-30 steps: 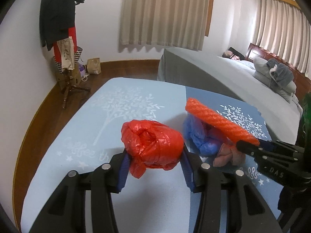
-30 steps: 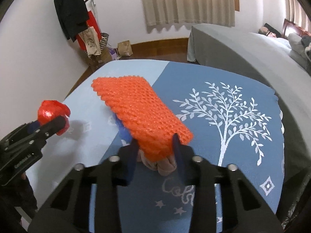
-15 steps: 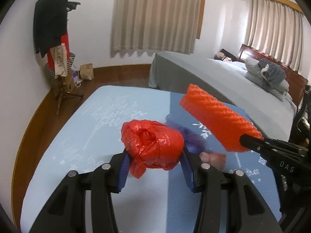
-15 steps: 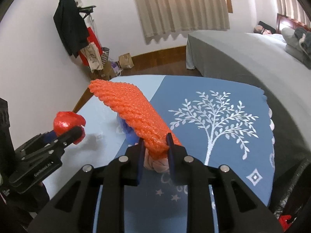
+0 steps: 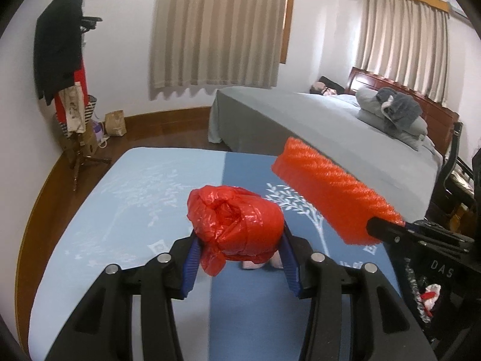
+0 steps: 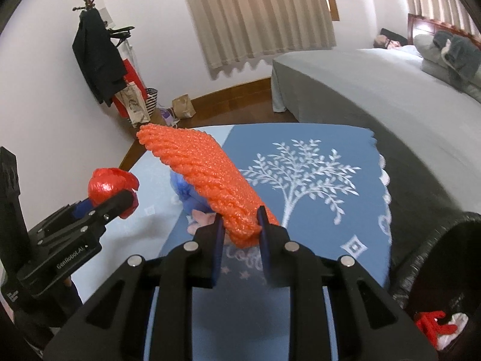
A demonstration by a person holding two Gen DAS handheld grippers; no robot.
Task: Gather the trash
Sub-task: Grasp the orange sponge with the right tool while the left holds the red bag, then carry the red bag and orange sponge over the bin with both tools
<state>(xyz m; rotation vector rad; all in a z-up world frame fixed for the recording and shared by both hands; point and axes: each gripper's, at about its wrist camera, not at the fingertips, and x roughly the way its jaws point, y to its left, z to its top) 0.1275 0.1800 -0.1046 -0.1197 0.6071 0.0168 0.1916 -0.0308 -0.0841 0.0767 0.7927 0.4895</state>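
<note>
My left gripper (image 5: 239, 240) is shut on a crumpled red plastic bag (image 5: 237, 228) and holds it above the blue tablecloth (image 5: 144, 210). It also shows in the right wrist view (image 6: 126, 195), where the red bag (image 6: 109, 185) sits at the left. My right gripper (image 6: 240, 219) is shut on an orange foam net sleeve (image 6: 204, 174), which also shows in the left wrist view (image 5: 333, 195). A blue bag (image 6: 183, 189) and a pink scrap (image 6: 204, 219) lie on the cloth under the sleeve.
A black-lined trash bin (image 6: 442, 273) stands at the lower right, with red and white trash (image 6: 436, 326) inside. A grey bed (image 5: 330, 120) lies beyond the table. A coat stand (image 5: 69, 90) with bags stands by the left wall.
Both grippers have risen and shifted right with their loads. The orange sleeve is lifted higher off the blue bag and pink scrap. The trash bin has come into view.
</note>
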